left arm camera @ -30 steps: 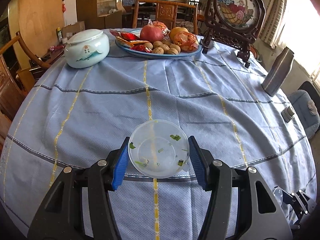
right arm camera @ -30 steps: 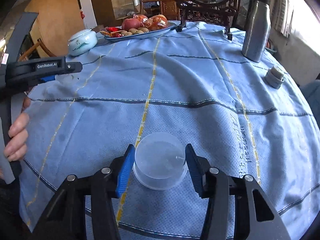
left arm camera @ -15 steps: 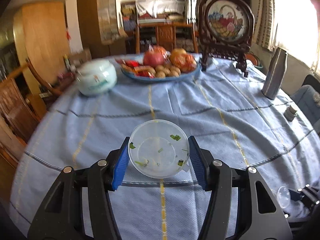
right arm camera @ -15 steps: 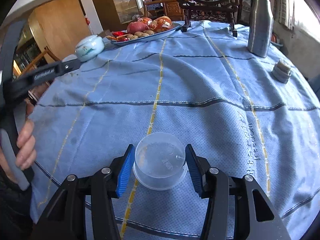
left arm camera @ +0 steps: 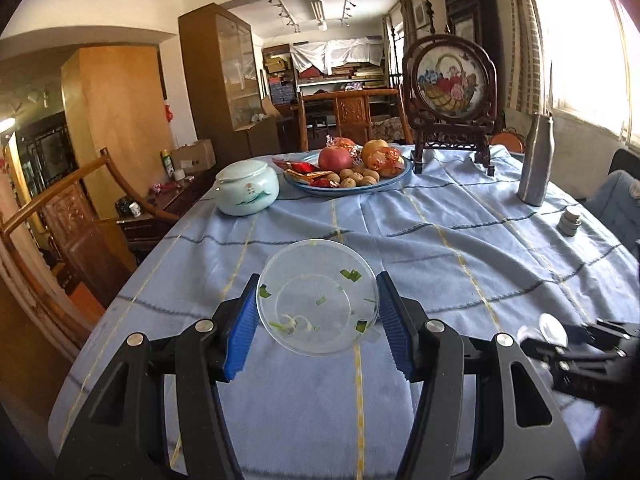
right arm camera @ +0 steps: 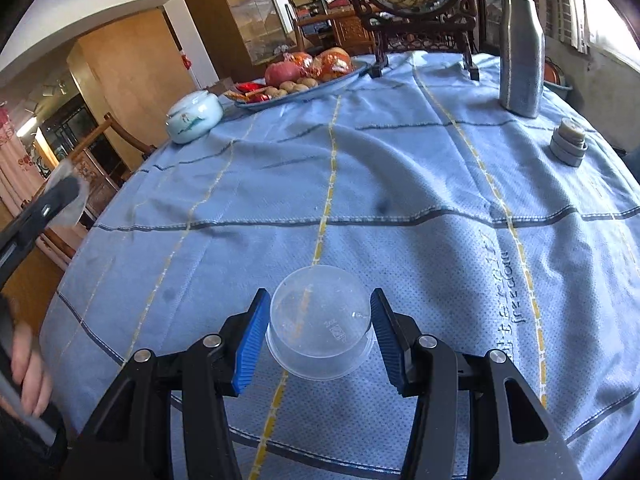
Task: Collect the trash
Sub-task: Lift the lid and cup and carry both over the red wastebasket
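In the left wrist view, the left gripper (left arm camera: 318,314) stands about half open with its blue pads pressed on either side of a clear plastic lid (left arm camera: 318,297), which it holds off the worktop (left arm camera: 440,232); the lid carries scraps of green food and a pale smear. Beyond it the blue checked tablecloth (left arm camera: 420,216) runs back to a pale green lidded jar (left arm camera: 246,187), a blue plate of fruit and nuts (left arm camera: 348,174), a carved round screen (left arm camera: 452,92) and a silver bottle (left arm camera: 536,160) with a small round cap (left arm camera: 570,220) near it. At the lower right edge part of the other gripper shows with something clear at its tip. In the right wrist view, the right gripper (right arm camera: 318,336) is likewise about half open, its pads closed against the sides of a clear plastic cup (right arm camera: 320,322) turned bottom up; whether the cup's rim touches the cloth I cannot tell. The jar (right arm camera: 195,116), the plate (right arm camera: 304,80), the bottle (right arm camera: 520,52) and the cap (right arm camera: 568,146) stand toward the far side, well apart from the cup. At the left edge the other gripper's black arm and a blurred hand (right arm camera: 28,372) show.
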`<state>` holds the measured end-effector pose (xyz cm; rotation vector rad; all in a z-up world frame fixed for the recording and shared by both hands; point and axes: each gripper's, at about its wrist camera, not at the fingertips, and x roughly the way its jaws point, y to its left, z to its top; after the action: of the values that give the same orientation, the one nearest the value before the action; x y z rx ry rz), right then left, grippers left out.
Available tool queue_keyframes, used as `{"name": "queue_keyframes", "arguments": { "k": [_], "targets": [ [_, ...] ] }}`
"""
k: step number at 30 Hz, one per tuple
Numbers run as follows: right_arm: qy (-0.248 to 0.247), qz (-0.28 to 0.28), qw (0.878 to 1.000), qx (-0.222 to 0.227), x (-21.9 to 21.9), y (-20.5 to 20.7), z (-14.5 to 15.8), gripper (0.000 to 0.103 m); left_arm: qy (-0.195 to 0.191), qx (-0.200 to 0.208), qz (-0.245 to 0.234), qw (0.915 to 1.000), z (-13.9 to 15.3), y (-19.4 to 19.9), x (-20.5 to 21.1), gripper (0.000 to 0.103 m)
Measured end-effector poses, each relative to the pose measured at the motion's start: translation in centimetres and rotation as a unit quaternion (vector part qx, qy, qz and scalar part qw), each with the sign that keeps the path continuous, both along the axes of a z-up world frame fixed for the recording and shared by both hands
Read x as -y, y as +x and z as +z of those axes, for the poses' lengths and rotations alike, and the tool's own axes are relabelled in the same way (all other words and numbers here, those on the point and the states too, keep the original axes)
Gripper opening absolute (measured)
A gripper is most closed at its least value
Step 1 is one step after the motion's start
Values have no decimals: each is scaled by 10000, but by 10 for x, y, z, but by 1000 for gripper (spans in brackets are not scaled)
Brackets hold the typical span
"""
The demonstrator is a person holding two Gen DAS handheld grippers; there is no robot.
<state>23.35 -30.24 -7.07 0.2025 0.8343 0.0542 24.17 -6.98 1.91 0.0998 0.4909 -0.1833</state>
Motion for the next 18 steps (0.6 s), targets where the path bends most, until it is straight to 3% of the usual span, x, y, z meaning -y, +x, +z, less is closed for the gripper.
{"name": "queue_keyframes", "arguments": {
  "k": [6,18],
  "targets": [
    [-152,-31,9987,480,-12,-25,14,51,-63,189,163,9997,3,-39,-13,56],
    [-341,148,9908,1304,-46,-85,53,51,-454,78,369,9983,-7,-90,-45,56]
  ]
}}
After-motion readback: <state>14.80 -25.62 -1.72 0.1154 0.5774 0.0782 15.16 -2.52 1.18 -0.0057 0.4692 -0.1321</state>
